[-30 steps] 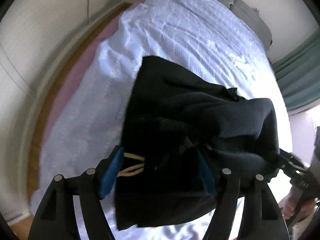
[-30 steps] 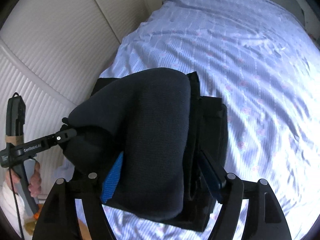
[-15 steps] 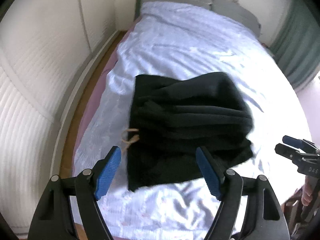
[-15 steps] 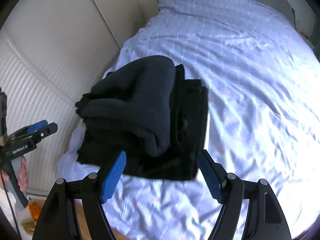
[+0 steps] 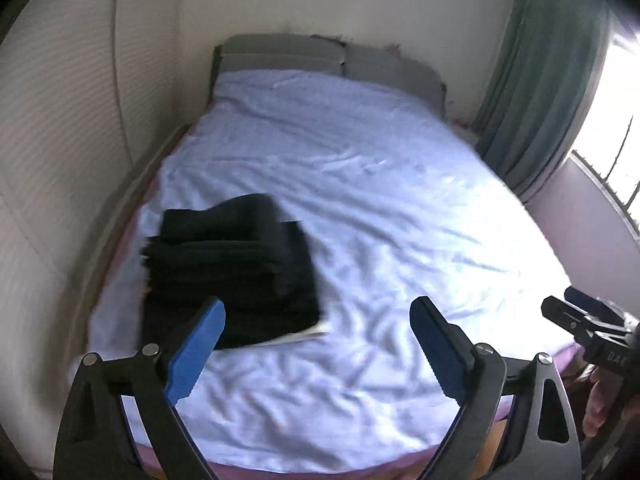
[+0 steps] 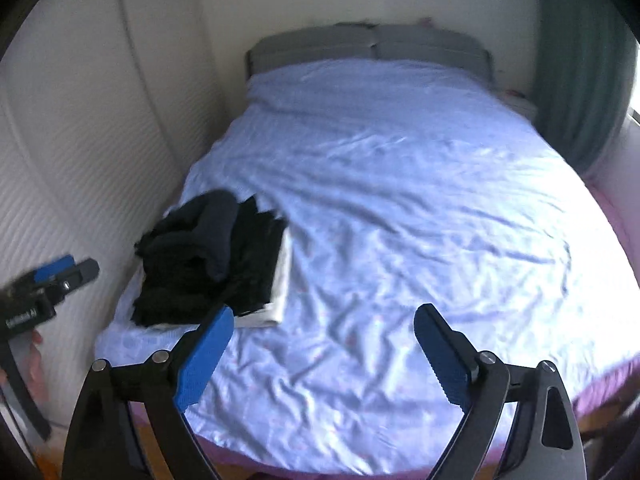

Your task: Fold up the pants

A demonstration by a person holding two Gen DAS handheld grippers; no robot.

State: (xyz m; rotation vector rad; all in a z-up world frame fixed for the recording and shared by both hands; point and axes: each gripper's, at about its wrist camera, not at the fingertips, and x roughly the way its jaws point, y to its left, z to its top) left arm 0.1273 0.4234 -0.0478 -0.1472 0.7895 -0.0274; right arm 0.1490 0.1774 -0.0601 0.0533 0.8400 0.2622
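Note:
The black pants [image 5: 232, 268] lie folded in a thick stack at the near left corner of the bed [image 5: 380, 208]. They also show in the right wrist view [image 6: 212, 264], with a white folded item [image 6: 280, 284] under their right edge. My left gripper [image 5: 316, 344] is open and empty, held back above the bed's foot, right of the stack. My right gripper [image 6: 324, 352] is open and empty, also back from the bed. Each gripper shows at the edge of the other's view: the right one [image 5: 588, 320] and the left one [image 6: 52, 280].
The bed has a wrinkled light-blue sheet and a grey headboard [image 6: 368, 46]. White wardrobe panels [image 5: 60, 120] run along the left side. A green curtain [image 5: 536, 92] and a bright window [image 5: 616, 120] stand at the right.
Both grippers let go of the pants, opened, and pulled back and up from the bed. The folded stack now lies on the sheet, much farther away in both views.

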